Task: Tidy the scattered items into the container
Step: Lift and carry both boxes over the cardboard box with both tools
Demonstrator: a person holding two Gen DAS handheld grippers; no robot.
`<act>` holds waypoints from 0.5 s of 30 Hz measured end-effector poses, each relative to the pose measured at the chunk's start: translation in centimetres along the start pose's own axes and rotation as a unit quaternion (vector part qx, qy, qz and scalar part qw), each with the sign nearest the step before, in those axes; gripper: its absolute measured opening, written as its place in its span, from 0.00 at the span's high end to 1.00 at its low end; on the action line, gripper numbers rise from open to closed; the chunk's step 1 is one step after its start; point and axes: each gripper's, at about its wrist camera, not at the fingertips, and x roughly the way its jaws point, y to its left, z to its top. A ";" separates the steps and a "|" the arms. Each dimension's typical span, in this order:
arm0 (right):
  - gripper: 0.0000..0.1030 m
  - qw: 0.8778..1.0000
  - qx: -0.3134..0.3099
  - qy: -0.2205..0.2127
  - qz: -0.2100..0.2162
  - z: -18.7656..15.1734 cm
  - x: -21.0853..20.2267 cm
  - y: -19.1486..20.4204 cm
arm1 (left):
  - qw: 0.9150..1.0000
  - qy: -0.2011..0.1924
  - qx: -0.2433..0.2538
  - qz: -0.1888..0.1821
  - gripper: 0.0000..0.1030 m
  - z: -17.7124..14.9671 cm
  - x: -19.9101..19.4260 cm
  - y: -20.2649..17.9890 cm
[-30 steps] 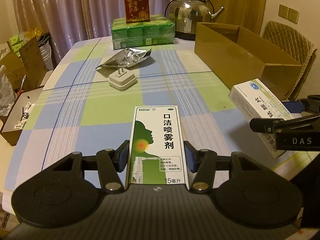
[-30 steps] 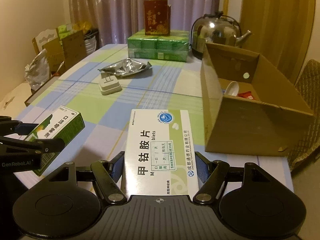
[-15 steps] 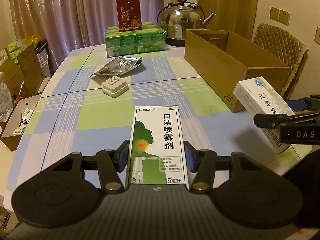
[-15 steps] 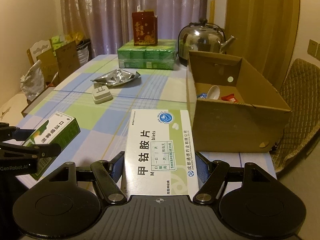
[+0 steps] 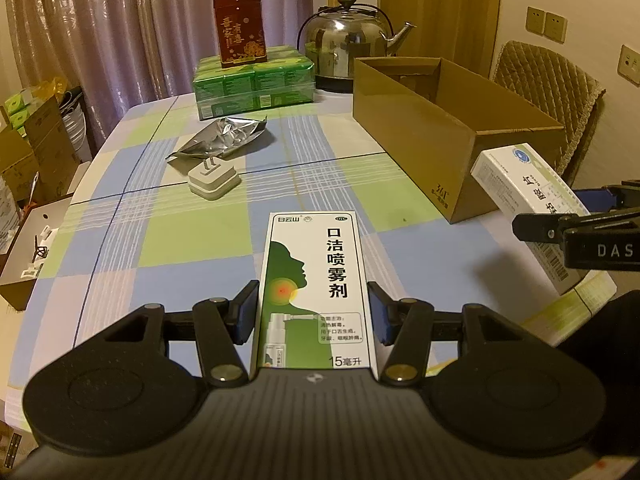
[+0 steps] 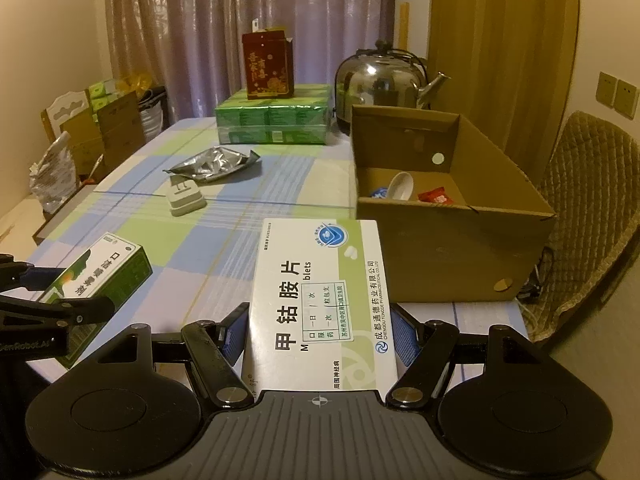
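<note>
Both cartons look light and stiff, with smooth skin, so pinching the long flat sides suits them. The left gripper [image 5: 312, 316] pinches the green spray box [image 5: 316, 288]; the right gripper [image 6: 318, 334] pinches the white tablet box [image 6: 320, 300], both above the worktop [image 5: 192, 240], near the cardboard box [image 6: 452, 236]. Its floor is partly hidden.

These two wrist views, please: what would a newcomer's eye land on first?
First, the two medicine cartons held up close: the green spray box clamped in the left gripper and the white tablet box in the right gripper. Next, the open cardboard box at the table's right edge, with a shiny steel kettle behind it.
</note>
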 end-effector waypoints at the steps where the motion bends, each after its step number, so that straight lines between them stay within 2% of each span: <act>1: 0.34 1.000 0.001 -0.001 -0.001 0.0 0.0 -0.1 | 1.000 0.000 0.001 0.000 0.51 0.1 0.1 -0.1; 15: 0.34 0.999 0.018 -0.019 -0.023 1.6 -0.7 -3.2 | 0.999 -0.017 0.027 -0.020 0.51 3.3 1.4 -1.8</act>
